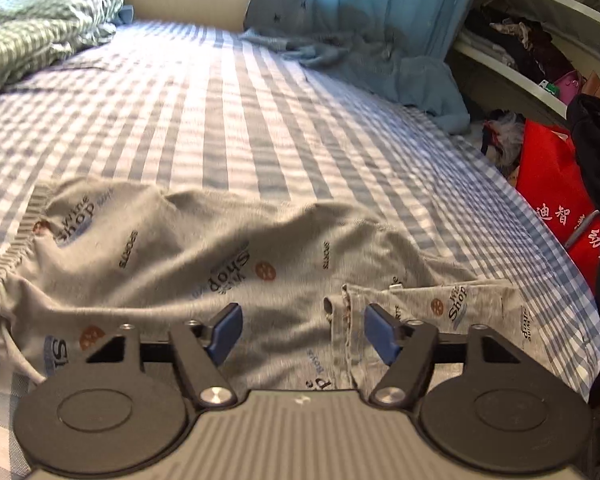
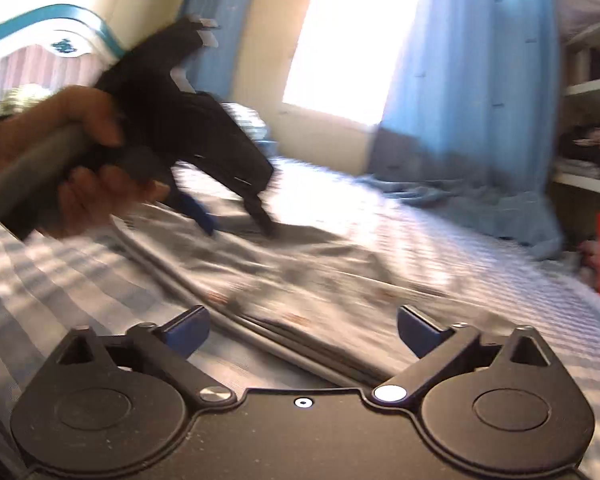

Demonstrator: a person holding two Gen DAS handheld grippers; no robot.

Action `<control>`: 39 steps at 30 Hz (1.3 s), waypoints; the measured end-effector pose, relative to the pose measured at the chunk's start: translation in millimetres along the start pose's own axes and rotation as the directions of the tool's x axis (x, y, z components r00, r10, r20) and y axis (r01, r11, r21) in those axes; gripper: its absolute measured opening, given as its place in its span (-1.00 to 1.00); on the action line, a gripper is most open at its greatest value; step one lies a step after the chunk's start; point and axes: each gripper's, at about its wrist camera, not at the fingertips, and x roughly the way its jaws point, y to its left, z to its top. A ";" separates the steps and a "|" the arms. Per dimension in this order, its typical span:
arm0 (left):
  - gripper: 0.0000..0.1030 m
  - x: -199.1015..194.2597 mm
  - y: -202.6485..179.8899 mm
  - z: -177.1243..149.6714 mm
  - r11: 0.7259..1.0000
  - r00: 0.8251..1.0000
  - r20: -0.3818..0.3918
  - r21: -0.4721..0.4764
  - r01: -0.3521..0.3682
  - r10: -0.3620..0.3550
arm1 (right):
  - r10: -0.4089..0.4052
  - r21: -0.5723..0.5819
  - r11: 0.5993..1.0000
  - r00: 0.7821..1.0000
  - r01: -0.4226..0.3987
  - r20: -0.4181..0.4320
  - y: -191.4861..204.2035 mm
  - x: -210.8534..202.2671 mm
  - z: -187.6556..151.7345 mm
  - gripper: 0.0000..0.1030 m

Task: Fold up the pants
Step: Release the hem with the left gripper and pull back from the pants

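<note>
Grey printed pants (image 1: pixel 204 256) lie spread on the checked bed sheet (image 1: pixel 220 120), waistband at the left, a leg cuff (image 1: pixel 342 320) folded back near the front. My left gripper (image 1: pixel 302 334) is open and empty, just above the pants, its right pad beside the cuff. In the right wrist view the pants (image 2: pixel 300 272) lie blurred across the bed. My right gripper (image 2: pixel 302 332) is open and empty, low over the pants' edge. The left gripper (image 2: pixel 240 220), held in a hand, hovers over the far part of the pants, its fingers apart.
A green checked blanket (image 1: pixel 40 28) is heaped at the back left. Blue curtains (image 1: pixel 360 12) hang onto the bed's far end. Shelves (image 1: pixel 540 40) and a red bag (image 1: pixel 556 192) stand past the bed's right edge. A headboard (image 2: pixel 40 48) rises at the left.
</note>
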 end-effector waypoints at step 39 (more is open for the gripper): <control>0.99 31.3 -79.2 -56.8 0.958 0.931 0.227 -0.029 -0.285 0.285 | -0.360 -0.112 0.929 0.931 0.352 -0.064 -150.5 65.2 -18.4 0.99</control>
